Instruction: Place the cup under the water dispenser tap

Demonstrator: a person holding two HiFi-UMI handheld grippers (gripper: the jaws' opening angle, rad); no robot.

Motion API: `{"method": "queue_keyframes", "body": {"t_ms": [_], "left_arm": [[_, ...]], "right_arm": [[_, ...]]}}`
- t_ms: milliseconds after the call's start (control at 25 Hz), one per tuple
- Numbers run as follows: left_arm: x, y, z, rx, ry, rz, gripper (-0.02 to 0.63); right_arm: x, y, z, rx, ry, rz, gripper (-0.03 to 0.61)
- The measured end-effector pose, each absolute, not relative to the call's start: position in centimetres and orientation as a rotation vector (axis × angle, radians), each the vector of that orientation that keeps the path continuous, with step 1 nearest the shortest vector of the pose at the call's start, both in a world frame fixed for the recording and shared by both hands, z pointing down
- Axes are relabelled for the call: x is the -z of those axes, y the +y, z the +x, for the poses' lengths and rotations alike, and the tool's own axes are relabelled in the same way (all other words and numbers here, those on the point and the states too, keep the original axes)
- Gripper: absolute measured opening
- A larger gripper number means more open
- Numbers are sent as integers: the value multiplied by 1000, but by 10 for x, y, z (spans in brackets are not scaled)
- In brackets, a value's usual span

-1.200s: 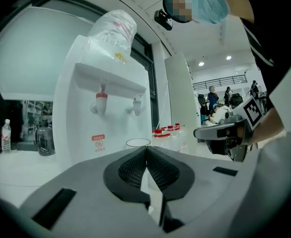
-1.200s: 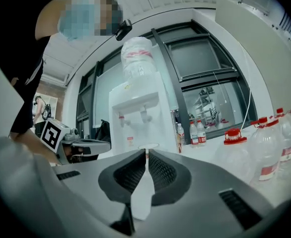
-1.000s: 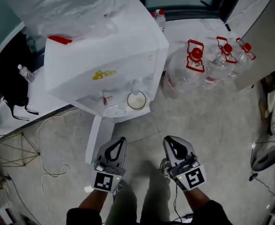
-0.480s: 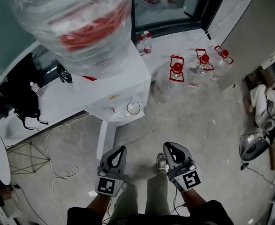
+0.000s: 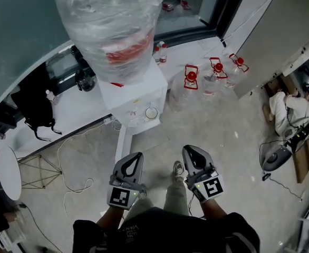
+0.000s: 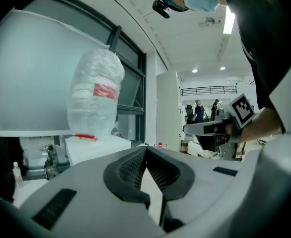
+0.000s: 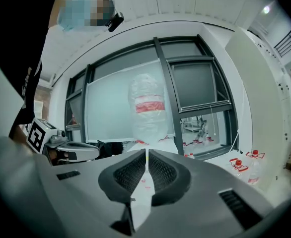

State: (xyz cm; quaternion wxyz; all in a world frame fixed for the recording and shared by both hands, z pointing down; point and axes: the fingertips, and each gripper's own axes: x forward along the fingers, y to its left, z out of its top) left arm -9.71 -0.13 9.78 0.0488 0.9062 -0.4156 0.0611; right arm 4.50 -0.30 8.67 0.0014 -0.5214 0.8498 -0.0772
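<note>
A white water dispenser [image 5: 131, 96] stands against the window wall, with a plastic-wrapped bottle [image 5: 112, 28] on top. The white cup [image 5: 151, 112] sits on the dispenser's drip tray, below the taps. In the head view both grippers are held low and far back from it. My left gripper [image 5: 136, 157] and right gripper [image 5: 189, 152] are side by side, each shut with nothing between the pads. The left gripper view shows the shut left gripper [image 6: 145, 148] and the dispenser [image 6: 98, 145] beyond it. The shut right gripper [image 7: 147, 151] points at the wrapped bottle [image 7: 148, 108].
Three large clear water jugs [image 5: 191, 80] with red caps stand on the floor right of the dispenser. A white cable [image 5: 70, 157] loops over the floor at left, near a black bag [image 5: 33, 107]. A grey machine [image 5: 273, 157] sits at right. The person's shoe [image 5: 179, 169] is between the grippers.
Both grippers and the head camera have risen and drawn back, so the dispenser looks smaller and farther away. The cup has stayed on the tray. Both grippers have stayed shut.
</note>
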Motion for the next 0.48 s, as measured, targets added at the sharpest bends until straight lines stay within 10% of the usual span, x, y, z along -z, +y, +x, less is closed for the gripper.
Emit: {"method": "queue_keyframes", "body": {"t_ms": [480], "left_arm": [[-45,75,-143,-149,-1188,2849,18]], "right_arm": [[-41,81,4,208,2582,-1740,44]]}}
